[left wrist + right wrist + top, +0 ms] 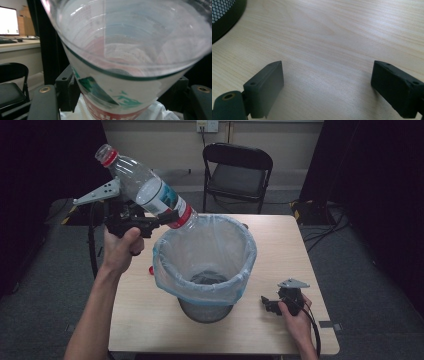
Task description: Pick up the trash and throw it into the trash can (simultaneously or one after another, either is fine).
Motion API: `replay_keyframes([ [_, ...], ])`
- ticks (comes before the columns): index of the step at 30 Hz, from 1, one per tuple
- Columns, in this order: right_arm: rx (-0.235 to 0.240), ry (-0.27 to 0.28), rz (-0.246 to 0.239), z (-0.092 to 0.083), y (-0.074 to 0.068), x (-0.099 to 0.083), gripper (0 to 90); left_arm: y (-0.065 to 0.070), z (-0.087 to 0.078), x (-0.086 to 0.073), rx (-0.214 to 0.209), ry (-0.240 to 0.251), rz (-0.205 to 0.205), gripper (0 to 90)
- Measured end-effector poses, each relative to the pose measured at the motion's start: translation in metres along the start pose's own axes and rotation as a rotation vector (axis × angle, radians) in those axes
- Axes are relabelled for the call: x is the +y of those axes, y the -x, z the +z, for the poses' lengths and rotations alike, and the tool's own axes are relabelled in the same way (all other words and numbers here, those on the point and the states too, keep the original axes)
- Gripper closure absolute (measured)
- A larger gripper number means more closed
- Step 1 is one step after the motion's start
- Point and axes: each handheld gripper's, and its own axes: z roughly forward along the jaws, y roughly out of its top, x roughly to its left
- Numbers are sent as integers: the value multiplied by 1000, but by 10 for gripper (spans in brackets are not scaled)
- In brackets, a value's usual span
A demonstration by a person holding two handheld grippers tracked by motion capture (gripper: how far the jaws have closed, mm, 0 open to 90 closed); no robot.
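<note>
In the left gripper view a clear plastic bottle is pressed right up against the lens, its white, green and red label taken between the two black jaws. In the high view the left gripper is clamped on that bottle near its base, just above the red band. The bottle is held tilted in the air, red cap up and away, base down toward the far left rim of the bin. Whether base and rim touch cannot be told. The bin, a mesh basket lined with a pale bag, stands mid-table.

The bottle is judged empty or nearly so, hence light and easily swung. Its thin wall is likely to dent and slip under a hard squeeze. The labelled band is taken as the best hold: the paper gives friction, and the body there is straight. The neck would be stiffer but narrower.

The right gripper is rested low on the table near the bin, its jaws spread wide with bare wood between them; nothing is held.

A small red thing is seen beside the bin, too small to identify.
</note>
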Motion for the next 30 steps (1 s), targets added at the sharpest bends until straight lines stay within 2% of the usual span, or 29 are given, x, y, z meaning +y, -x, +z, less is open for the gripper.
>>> replay_keyframes([
  [1,0,0,0,0,0,0,101,0,0,0,0,0,0,298],
  [2,0,0,0,0,0,0,101,3,5,-1,-26,-23,0,297],
  [4,0,0,0,0,0,0,101,5,10,-4,-42,-51,15,295],
  [5,0,0,0,0,0,0,101,5,10,-4,-42,-51,15,293],
  [6,0,-1,2,0,0,0,101,6,15,-8,-57,-75,9,291],
  [12,0,0,0,0,0,0,101,7,22,-14,-50,-115,20,281],
  [16,0,0,0,0,0,0,101,7,24,-14,-47,-118,21,239],
  [19,0,-2,2,0,0,0,101,7,25,-14,-51,-119,25,286],
  [25,0,0,0,0,0,0,101,7,26,-15,-56,-123,23,251],
  [30,0,0,0,0,0,0,101,4,22,-17,-27,-132,22,214],
])
